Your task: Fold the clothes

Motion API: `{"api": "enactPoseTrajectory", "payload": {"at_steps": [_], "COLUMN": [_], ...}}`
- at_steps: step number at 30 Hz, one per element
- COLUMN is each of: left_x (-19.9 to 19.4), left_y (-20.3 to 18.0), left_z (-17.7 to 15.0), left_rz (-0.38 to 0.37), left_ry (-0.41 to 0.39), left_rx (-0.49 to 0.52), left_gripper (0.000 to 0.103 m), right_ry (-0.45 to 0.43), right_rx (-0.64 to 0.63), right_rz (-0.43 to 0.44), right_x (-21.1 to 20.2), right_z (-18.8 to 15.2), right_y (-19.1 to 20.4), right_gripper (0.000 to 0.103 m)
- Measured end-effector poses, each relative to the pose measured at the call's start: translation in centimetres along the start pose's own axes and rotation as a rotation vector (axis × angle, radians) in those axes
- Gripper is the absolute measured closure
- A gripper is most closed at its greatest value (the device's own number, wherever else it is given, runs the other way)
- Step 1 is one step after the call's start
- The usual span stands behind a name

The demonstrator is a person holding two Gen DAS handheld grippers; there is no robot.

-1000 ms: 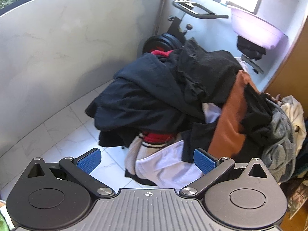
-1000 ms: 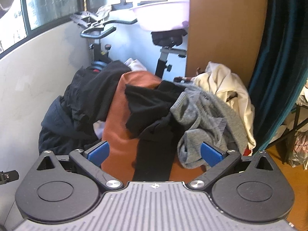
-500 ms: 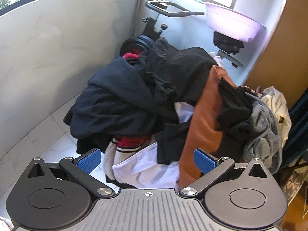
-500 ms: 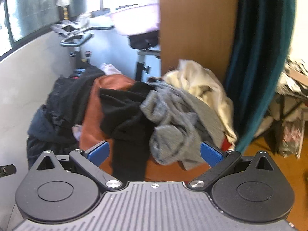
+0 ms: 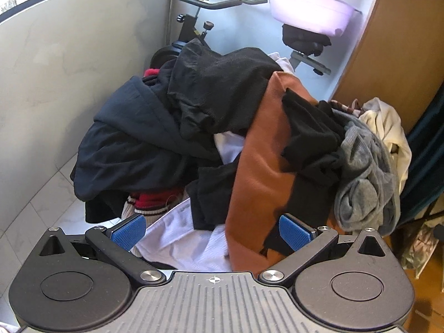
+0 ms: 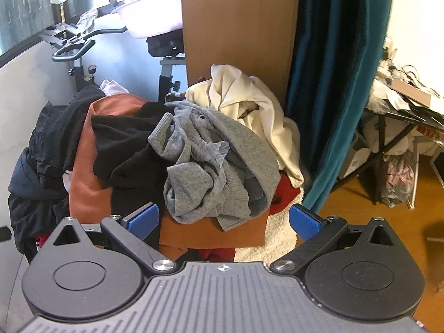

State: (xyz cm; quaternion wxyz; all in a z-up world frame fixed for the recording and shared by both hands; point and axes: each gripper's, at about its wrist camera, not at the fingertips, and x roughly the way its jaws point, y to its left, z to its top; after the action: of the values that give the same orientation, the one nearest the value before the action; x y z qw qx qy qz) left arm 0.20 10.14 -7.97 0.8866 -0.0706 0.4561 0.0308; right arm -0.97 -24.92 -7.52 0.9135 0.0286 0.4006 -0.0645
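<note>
A heap of clothes fills both views. On the left lie dark navy and black garments point(image 5: 144, 144). An orange-brown garment point(image 5: 258, 166) hangs down the middle, with a black piece point(image 5: 308, 133) over it. Low in front lies a white cloth point(image 5: 183, 238). A grey knit sweater point(image 6: 211, 166) sits on top in the right wrist view, a cream garment point(image 6: 249, 102) behind it. My left gripper point(image 5: 212, 230) is open just before the white cloth. My right gripper point(image 6: 223, 219) is open in front of the grey sweater. Neither holds anything.
An exercise bike point(image 5: 194, 8) stands behind the heap, a lilac basin point(image 5: 308, 11) resting on its seat. A wooden panel point(image 6: 238, 27) and a teal curtain point(image 6: 333, 83) stand at the right. A cluttered folding table point(image 6: 402, 105) is further right. Pale wall point(image 5: 69, 69) bounds the left.
Both views have swung to the right over the heap. The left view now centres on the orange-brown garment; the right view now takes in the curtain and the cluttered table. Both grippers stayed open.
</note>
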Motion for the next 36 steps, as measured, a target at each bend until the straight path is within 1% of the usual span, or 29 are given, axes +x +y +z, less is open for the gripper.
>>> {"api": "enactPoseTrajectory", "payload": {"at_steps": [3, 5, 9, 13, 15, 17, 19, 20, 21, 22, 23, 25, 31, 33, 35, 36], "left_x": [0.6, 1.2, 2.8, 4.5, 5.3, 6.2, 7.2, 7.8, 8.4, 9.0, 9.5, 10.9, 15.4, 16.9, 18.0, 18.4], "left_y": [-1.6, -3.2, -7.6, -12.3, -14.5, -16.7, -18.6, -19.5, -20.4, -21.1, -21.7, -22.8, -24.0, -24.2, -24.3, -24.5], "left_z": [1.0, 1.8, 3.7, 5.5, 6.1, 6.8, 7.1, 7.3, 7.4, 7.5, 7.6, 7.8, 8.2, 8.2, 8.2, 8.2], "left_rz": [0.02, 0.036, 0.06, 0.088, 0.086, 0.084, 0.077, 0.075, 0.073, 0.068, 0.062, 0.035, -0.054, -0.059, -0.073, -0.086], "left_ry": [-0.009, -0.013, -0.023, -0.039, -0.053, -0.066, -0.08, -0.083, -0.079, -0.07, -0.06, -0.035, 0.03, 0.052, 0.067, 0.072], "left_rx": [-0.02, -0.025, 0.0, 0.034, 0.05, 0.066, 0.092, 0.107, 0.119, 0.128, 0.136, 0.143, 0.129, 0.126, 0.129, 0.137], "left_gripper": [0.001, 0.001, 0.001, 0.001, 0.001, 0.001, 0.001, 0.001, 0.001, 0.002, 0.002, 0.002, 0.002, 0.002, 0.005, 0.006], "right_ry": [-0.009, -0.013, -0.017, 0.002, 0.012, 0.031, 0.052, 0.062, 0.072, 0.081, 0.092, 0.118, 0.19, 0.203, 0.215, 0.219], "right_rx": [-0.036, -0.063, -0.075, -0.064, -0.065, -0.068, -0.076, -0.082, -0.089, -0.096, -0.1, -0.098, -0.064, -0.072, -0.083, -0.085], "right_rz": [0.022, 0.037, 0.067, 0.1, 0.112, 0.125, 0.152, 0.165, 0.176, 0.183, 0.188, 0.2, 0.201, 0.193, 0.185, 0.181], "right_x": [1.8, 3.2, 6.4, 10.2, 12.1, 13.8, 15.3, 16.0, 16.6, 17.2, 17.9, 19.1, 21.8, 22.3, 22.8, 23.0], "right_z": [1.1, 2.0, 4.2, 6.7, 7.8, 8.7, 9.2, 9.4, 9.5, 9.6, 9.6, 9.5, 8.7, 8.2, 7.7, 7.4], "right_y": [-0.8, -1.6, -4.0, -6.9, -8.1, -9.2, -10.1, -10.5, -10.9, -11.2, -11.5, -12.1, -13.2, -13.2, -13.2, -13.2], "right_gripper": [0.003, 0.006, 0.008, 0.013, 0.017, 0.024, 0.029, 0.034, 0.037, 0.043, 0.048, 0.053, 0.053, 0.05, 0.045, 0.044]}}
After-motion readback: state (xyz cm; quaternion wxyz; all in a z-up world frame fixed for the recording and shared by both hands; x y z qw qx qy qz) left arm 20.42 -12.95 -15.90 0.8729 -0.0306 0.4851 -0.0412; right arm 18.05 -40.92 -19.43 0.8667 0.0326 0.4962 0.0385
